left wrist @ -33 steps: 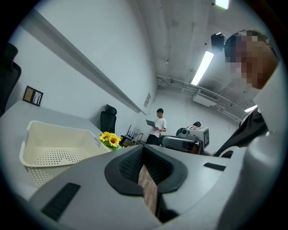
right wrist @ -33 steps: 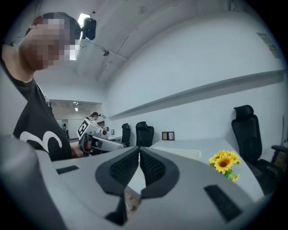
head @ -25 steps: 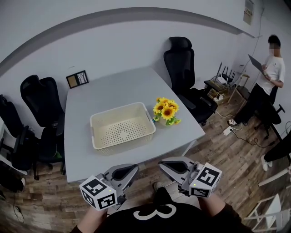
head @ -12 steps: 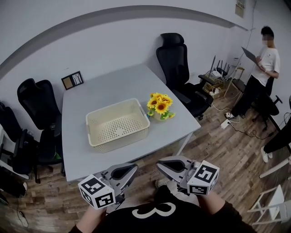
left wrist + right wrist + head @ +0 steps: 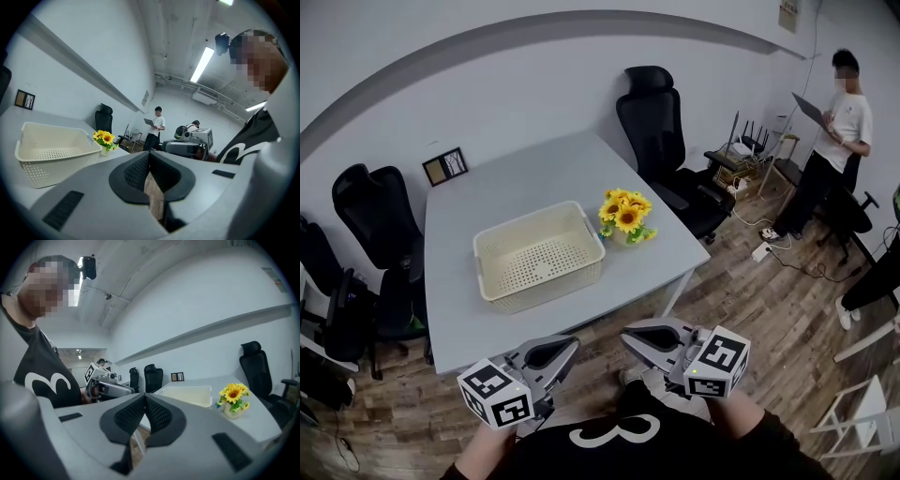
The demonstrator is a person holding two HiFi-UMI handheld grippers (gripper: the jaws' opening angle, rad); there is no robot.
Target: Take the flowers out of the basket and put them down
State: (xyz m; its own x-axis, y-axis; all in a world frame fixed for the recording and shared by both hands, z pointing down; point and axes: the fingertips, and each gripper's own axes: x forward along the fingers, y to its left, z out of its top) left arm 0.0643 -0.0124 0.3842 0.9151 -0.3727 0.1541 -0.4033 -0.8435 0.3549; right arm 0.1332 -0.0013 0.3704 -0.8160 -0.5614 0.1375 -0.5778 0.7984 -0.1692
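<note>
We log bare table (image 5: 516,178) behind the basket (image 5: 546,284) and a free edge before it. Flowers (image 5: 624,214) stand just right of the basket, well beyond our left gripper (image 5: 573,343) and right gripper (image 5: 628,336), both with jaws together, empty.

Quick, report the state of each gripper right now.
Left gripper: jaws closed, holding nothing.
Right gripper: jaws closed, holding nothing.

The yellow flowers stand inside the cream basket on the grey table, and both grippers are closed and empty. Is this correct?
No. The flowers stand beside the basket, on the table, not inside it; the head view shows this. The rest is correct.
</note>
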